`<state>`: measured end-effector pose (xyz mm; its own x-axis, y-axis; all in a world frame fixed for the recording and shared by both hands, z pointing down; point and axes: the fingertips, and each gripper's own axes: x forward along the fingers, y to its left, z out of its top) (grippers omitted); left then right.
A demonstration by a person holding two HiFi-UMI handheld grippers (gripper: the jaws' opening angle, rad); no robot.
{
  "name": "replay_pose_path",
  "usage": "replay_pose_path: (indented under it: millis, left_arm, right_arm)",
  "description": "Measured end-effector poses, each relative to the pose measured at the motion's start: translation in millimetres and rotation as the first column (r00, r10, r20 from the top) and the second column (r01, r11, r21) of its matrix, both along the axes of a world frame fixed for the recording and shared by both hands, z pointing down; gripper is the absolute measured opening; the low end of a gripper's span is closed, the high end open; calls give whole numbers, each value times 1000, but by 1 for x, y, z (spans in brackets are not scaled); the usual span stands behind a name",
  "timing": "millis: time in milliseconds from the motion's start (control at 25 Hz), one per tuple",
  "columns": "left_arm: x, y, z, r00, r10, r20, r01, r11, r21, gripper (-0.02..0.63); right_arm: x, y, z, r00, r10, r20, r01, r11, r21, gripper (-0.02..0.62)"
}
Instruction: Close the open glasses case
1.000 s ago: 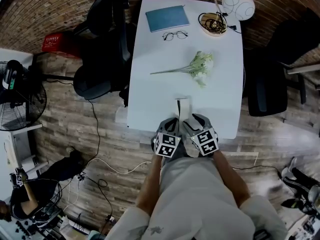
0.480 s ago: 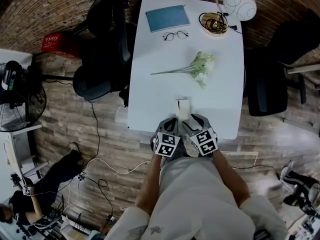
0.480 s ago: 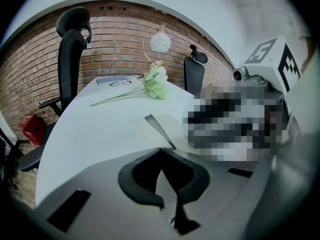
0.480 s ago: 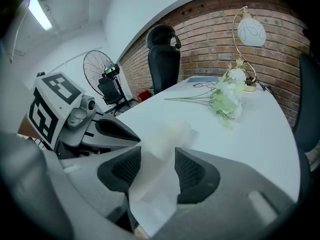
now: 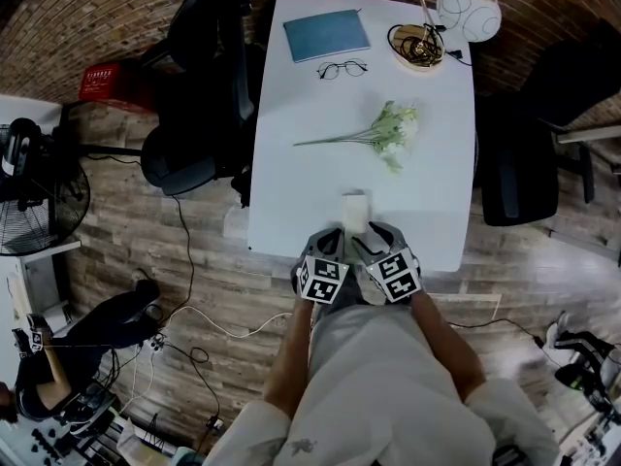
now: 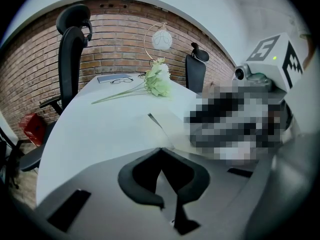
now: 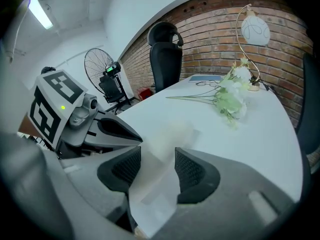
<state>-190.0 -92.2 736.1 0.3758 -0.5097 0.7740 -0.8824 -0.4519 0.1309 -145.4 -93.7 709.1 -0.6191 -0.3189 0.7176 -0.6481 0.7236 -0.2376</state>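
Two tongs sit at the near edge of the white table (image 5: 291, 187). My left gripper (image 6: 161, 152) has its jaws pinched together, tips right by the near end of the glasses case (image 5: 354, 208). My right gripper (image 7: 157, 166) is narrow, with its pads on both sides of the white case, clamping it. The flowers (image 5: 390, 129) lie mid-table. The spectacles (image 5: 341, 68) and blue notebook (image 5: 326, 34) are at the far end.

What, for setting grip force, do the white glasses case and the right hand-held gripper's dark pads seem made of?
White glasses case: smooth and matte with flat faces, likely plastic or leatherette; too blurred to settle. Dark pads of the right hand-held gripper: matte, finely ribbed faces, probably rubber.
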Motion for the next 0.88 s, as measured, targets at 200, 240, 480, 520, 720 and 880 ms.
replay_pose_path:
  millis: [200, 240, 480, 520, 720, 880]
  left_arm:
    - [-3, 1, 4, 1000, -7, 3, 7, 1000, -10, 5]
    - [-3, 1, 4, 1000, -7, 4, 7, 1000, -12, 5]
    - [-5, 2, 6, 1000, -5, 7, 5, 1000, -12, 5]
    - [-5, 2, 6, 1000, -5, 6, 5, 1000, -12, 5]
    - [-5, 3, 6, 1000, -4, 5, 4, 1000, -10, 5]
    - [-5, 4, 5, 1000, 0, 4, 0, 1000, -8, 6]
  right_arm:
    - [-5, -1, -1, 1000, -4, 4, 4, 1000, -9, 216]
    - [-6, 0, 0, 1000, -5, 2, 5, 1000, -9, 216]
    - [-10, -1, 0, 1000, -7, -1, 7, 1000, -12, 216]
    - [-10, -1, 0, 1000, -8, -1, 8, 1000, -11, 216]
    - [-10, 0, 1, 1000, -7, -6, 7, 1000, -4, 216]
    - [-10, 0, 1, 1000, -4, -8, 4, 1000, -2, 216]
